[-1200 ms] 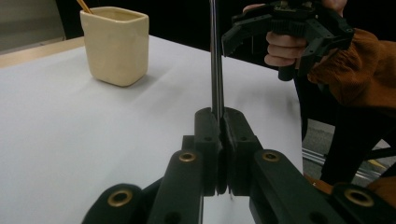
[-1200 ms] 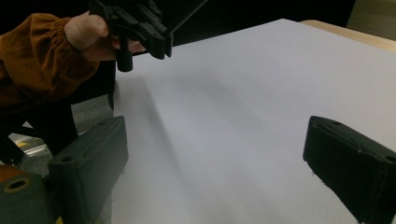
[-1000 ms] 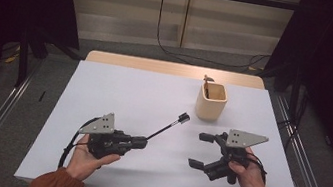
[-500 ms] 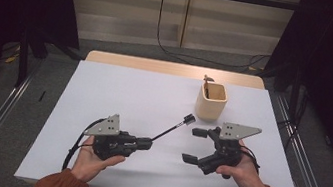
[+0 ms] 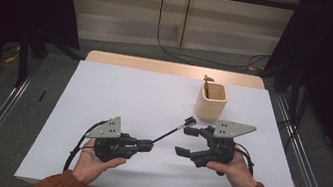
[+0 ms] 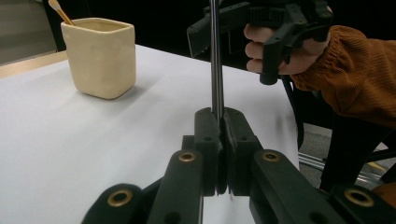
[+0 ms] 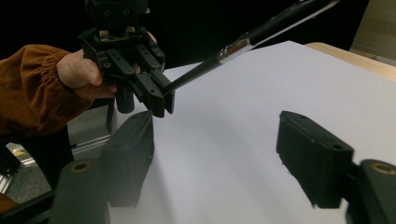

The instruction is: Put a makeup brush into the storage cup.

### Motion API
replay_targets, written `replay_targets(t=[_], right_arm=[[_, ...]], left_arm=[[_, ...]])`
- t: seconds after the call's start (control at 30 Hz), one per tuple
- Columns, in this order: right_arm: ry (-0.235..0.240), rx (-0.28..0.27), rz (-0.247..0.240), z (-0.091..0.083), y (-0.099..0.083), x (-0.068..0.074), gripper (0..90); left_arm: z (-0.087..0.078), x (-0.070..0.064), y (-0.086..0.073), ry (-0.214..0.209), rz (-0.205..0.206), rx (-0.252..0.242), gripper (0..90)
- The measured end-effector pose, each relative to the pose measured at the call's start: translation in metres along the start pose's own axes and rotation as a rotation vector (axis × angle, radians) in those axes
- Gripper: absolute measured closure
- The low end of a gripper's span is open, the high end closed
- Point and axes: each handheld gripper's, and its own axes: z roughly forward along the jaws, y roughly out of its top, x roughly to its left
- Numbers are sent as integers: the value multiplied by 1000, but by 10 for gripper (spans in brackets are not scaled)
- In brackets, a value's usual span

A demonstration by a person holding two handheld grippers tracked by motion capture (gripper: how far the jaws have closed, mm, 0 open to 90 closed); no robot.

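A person sits at the near edge of a desk [image 5: 119, 91] covered by a white sheet, holding a two-jaw tool in each hand. Both forearms wear rust-orange sleeves.

The left tool [image 5: 147, 144] is low over the near left part of the desk. Its jaws are closed tight on the end of a slim black brush [image 5: 171, 132], which runs from the jaws up and to the right, towards the far side. In the left tool's own view the brush's shaft [image 6: 216, 60] rises straight out from between the pressed-together jaws.

The right tool [image 5: 186, 141] is just to the right of it, over the near centre-right of the desk. Its jaws stand wide apart and hold nothing. The brush's dark tip lies just beside the farther jaw; whether they touch cannot be told. In the right tool's view, the brush [image 7: 261, 31] crosses the upper part of the picture, above the gap between the jaws.

A cream square cup [image 5: 211, 101] stands upright on the far right part of the desk, beyond the right tool. A thin stick [image 5: 207, 83] pokes out of it.
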Motion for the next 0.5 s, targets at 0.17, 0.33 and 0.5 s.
replay_targets(t=[0.17, 0.33, 0.5], right_arm=[[17, -15, 9, 5, 6, -1, 419], [41, -42, 27, 8, 10, -2, 528], [47, -53, 40, 9, 11, -3, 592]], left_arm=[[0, 0, -1, -4, 1, 1, 855], [0, 0, -1, -4, -2, 3, 855], [2, -1, -3, -7, -4, 11, 856]])
